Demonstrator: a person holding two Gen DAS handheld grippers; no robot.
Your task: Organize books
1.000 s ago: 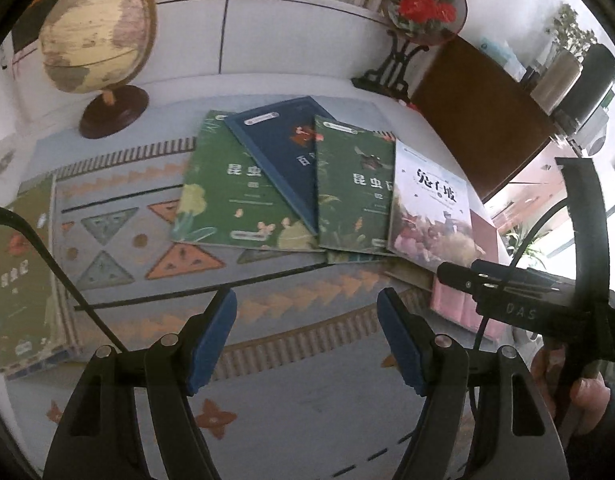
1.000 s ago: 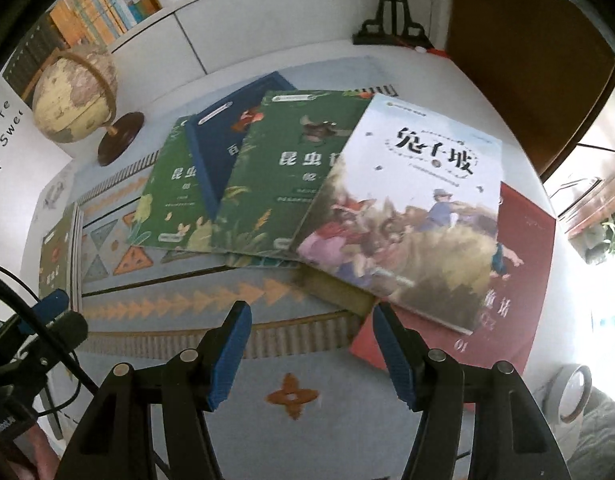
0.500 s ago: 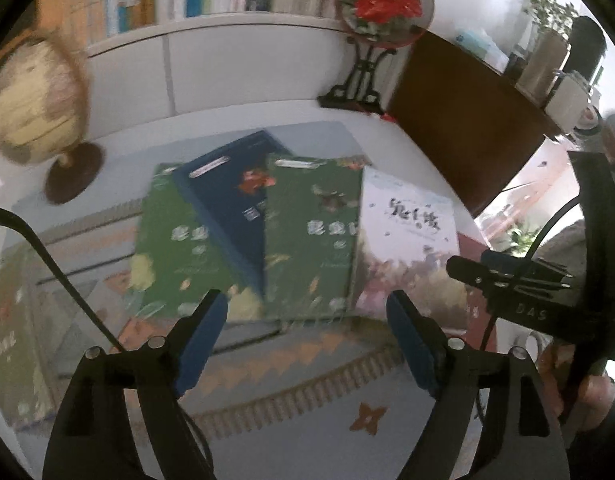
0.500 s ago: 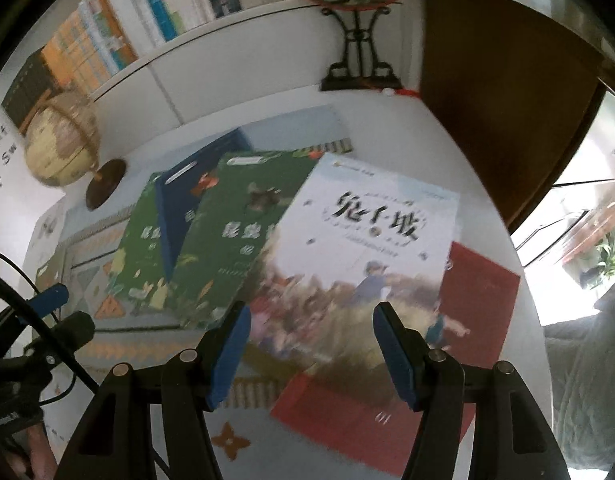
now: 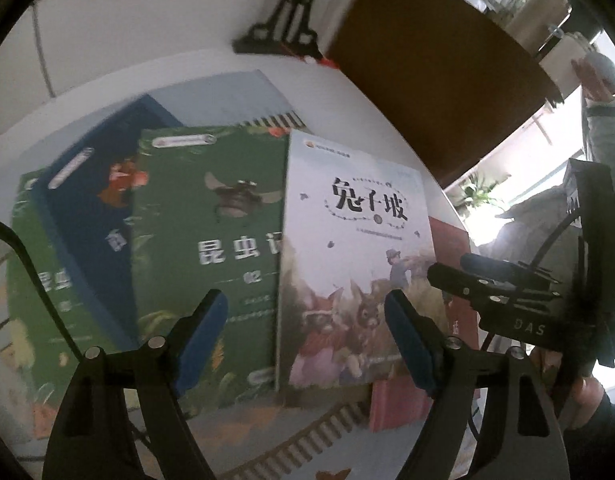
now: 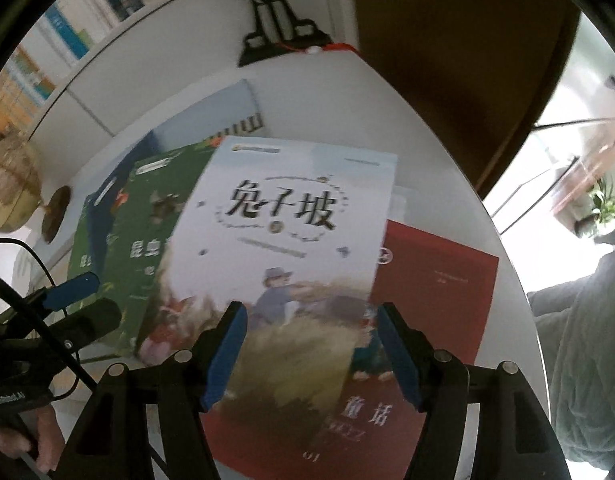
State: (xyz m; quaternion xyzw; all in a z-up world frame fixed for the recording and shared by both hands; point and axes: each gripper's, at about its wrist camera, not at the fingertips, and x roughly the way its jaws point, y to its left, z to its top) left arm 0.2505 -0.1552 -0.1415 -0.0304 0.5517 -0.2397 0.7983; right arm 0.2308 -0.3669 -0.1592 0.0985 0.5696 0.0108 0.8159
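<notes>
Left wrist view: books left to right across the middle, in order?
Far-left green book → dark blue book → green insect book → white rabbit-cover book → red book, mostly covered by the white one.

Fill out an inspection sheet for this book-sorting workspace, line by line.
Surface: white table with a patterned mat.
Job's things: white book lies over a red book and a green book; blue book further left.
Clutter: globe, black stand.
Grippers: left gripper open, nothing held; right gripper jaws opening, nothing between them.
Cables: black cable beside the left gripper.
Surroundings: bookshelf, brown cabinet.
</notes>
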